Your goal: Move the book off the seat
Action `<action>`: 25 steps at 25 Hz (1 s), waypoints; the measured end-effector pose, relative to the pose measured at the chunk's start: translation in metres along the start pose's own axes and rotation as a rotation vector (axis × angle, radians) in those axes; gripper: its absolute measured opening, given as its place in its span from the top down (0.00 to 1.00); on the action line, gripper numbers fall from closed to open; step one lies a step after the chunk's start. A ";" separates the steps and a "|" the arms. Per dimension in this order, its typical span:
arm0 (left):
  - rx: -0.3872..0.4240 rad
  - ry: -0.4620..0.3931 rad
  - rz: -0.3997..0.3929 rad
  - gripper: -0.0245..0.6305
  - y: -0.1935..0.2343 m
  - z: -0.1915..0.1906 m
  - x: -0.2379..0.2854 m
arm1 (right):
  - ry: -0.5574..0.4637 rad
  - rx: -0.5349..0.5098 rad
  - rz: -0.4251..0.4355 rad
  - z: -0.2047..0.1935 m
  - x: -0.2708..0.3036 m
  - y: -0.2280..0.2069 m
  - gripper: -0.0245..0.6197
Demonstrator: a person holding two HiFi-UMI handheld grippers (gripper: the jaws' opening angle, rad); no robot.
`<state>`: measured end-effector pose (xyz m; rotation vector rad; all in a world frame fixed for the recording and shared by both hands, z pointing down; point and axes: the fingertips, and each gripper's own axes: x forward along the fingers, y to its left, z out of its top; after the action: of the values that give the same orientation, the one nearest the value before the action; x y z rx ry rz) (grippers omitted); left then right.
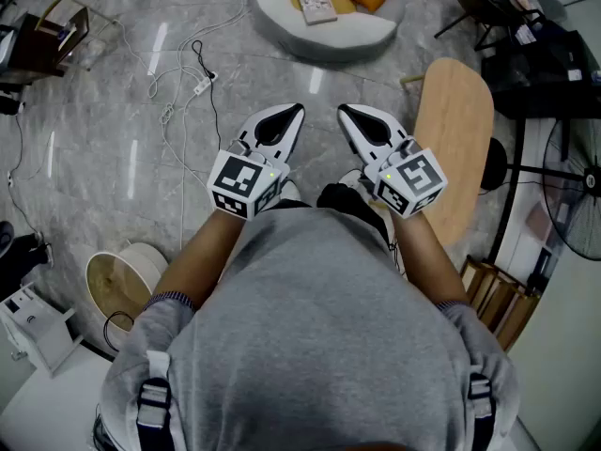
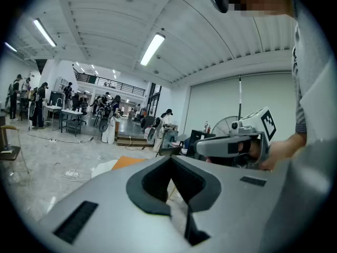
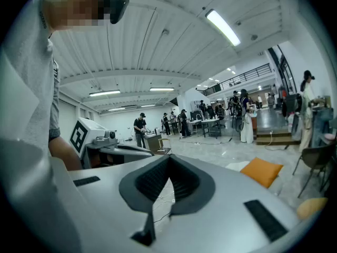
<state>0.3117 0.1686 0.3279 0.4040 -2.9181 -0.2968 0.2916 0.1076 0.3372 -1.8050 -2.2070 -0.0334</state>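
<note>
We hold the left tool (image 1: pixel 287 115) and right tool (image 1: pixel 351 115) near our chest, jaws together, both empty. The book (image 1: pixel 316 5) lies on the white seat (image 1: pixel 278 15), well ahead of them.

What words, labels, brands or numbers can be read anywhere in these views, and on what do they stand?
No text can be read in any view.
The book on the white seat: its cover print is too small to read.
The left hand-held gripper and the right hand-held gripper: their cubes carry only black-and-white square patterns, no letters or numbers.
</note>
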 end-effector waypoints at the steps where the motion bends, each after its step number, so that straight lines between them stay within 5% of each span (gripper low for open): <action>1: 0.006 -0.003 0.002 0.94 0.001 0.000 -0.005 | 0.003 -0.003 -0.004 0.000 0.000 0.004 0.95; 21: 0.035 0.018 -0.024 0.93 0.001 -0.008 -0.027 | -0.012 0.032 -0.066 -0.014 -0.012 0.025 0.91; 25: 0.032 0.030 -0.051 0.75 -0.002 -0.010 -0.028 | -0.006 0.032 -0.073 -0.016 -0.013 0.026 0.77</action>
<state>0.3406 0.1729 0.3334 0.4833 -2.8899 -0.2494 0.3227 0.0975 0.3455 -1.7095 -2.2637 -0.0074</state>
